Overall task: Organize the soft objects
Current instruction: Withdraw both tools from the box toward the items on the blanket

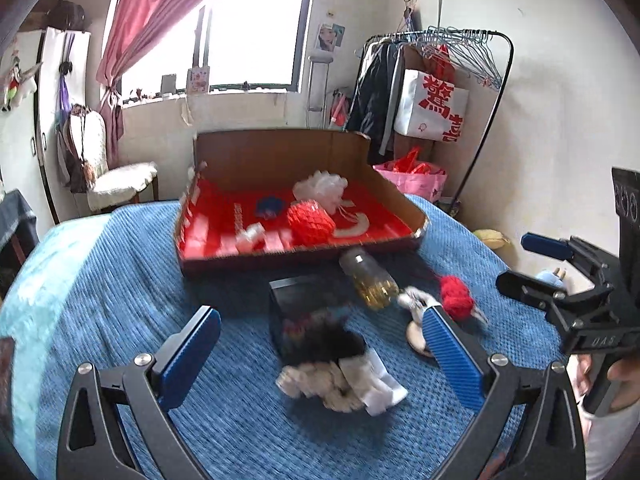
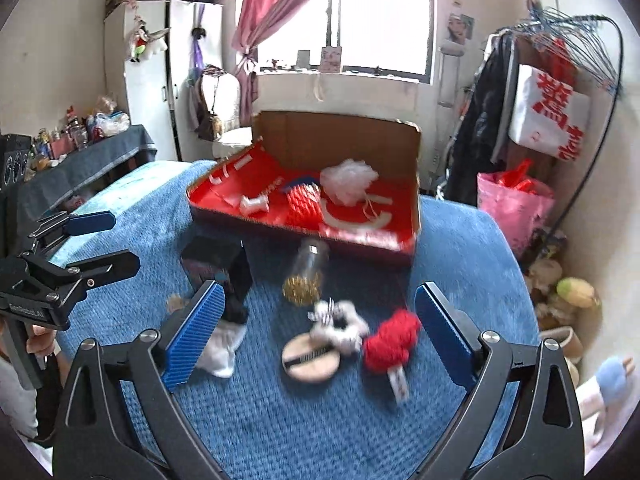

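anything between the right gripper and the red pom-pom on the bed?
Nothing visible. The right gripper is open above the blue bedspread, and the red pom-pom lies just inside its right finger. A wooden disc and a white scrunchie lie beside it, to the left.

1. The left gripper [image 1: 320, 354] has black angular metal arms that carry two blue ribbed finger pads [image 1: 452, 354].
2. A round silver screw head sits at each arm joint.
3. The right gripper [image 2: 316, 338] is the same build; seen from the left wrist, its black body bears pale lettering.
4. The right hand [image 1: 624, 376] shows bare skin above a white garment.
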